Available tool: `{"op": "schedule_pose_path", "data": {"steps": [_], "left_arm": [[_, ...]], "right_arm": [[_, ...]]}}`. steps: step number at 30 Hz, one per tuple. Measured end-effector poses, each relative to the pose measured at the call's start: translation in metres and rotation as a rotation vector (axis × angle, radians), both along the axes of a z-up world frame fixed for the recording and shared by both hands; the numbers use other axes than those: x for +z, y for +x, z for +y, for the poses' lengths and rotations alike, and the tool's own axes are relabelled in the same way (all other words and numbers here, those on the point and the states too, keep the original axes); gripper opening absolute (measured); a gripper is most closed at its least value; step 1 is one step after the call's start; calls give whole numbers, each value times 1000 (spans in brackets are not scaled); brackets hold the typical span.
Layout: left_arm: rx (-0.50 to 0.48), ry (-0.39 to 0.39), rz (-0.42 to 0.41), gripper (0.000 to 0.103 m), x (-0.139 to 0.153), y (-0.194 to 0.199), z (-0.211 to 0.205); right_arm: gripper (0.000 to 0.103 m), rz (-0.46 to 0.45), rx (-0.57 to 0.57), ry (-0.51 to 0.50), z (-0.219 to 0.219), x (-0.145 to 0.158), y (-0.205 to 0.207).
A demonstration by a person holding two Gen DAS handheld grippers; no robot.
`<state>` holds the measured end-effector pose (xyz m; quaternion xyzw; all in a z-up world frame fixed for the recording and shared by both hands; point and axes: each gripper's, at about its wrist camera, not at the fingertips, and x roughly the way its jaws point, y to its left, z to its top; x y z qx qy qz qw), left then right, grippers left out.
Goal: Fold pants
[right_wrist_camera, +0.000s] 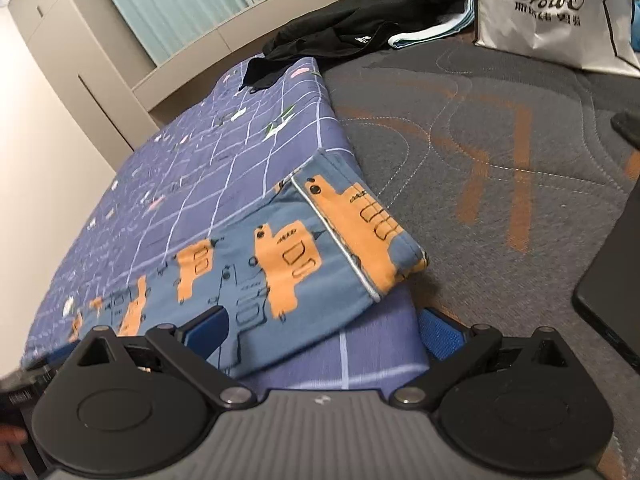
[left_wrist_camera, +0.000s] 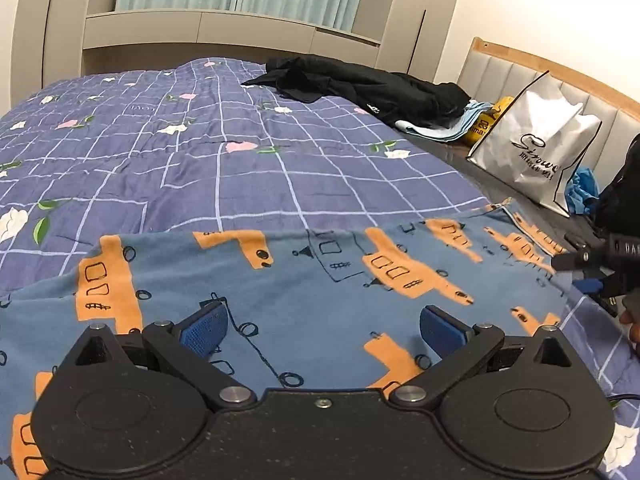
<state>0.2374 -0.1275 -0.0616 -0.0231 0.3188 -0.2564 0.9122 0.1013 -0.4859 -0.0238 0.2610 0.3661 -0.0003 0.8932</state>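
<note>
The blue cotton pants with orange truck print (left_wrist_camera: 304,292) lie flat along the near edge of the purple checked quilt (left_wrist_camera: 200,152), long axis crosswise; left gripper (left_wrist_camera: 320,336) hovers mid-length, right gripper (right_wrist_camera: 322,334) nearest the cuff (right_wrist_camera: 360,236); both jaws wide open, empty.

Quilt (left_wrist_camera: 240,168), black jacket (left_wrist_camera: 372,88), bag (left_wrist_camera: 532,140).

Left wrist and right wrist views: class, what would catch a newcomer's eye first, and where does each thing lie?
The blue cotton pants printed with orange trucks lie spread over the purple checked floral quilt, right ahead of the open left gripper. Their piped cuff reaches the quilt's edge in front of the open right gripper. Farther back, a white paper shopping bag leans against the padded headboard beside a heap of black clothing.
</note>
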Motion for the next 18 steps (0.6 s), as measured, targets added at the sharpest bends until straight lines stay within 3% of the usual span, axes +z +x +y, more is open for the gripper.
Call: {"op": "schedule_pose_path", "data": {"steps": [10,12,14,18], "left_arm": [[-6,99,-34,103,-5,-3,-11],[-7,97,-33,102,-5,-3,-11],[-7,93,-33,103,-5,-3,-10],[-6,77,-30,102,-1,-3,-8]], "right_arm": [[99,-160,-163,150,-15,-13,-5],[93,-193,-199,169,-18,-13,-10],[78,-224,-237,173,-23,-13,-18],[59,-263,-271,154,-22,-9,-23]]}}
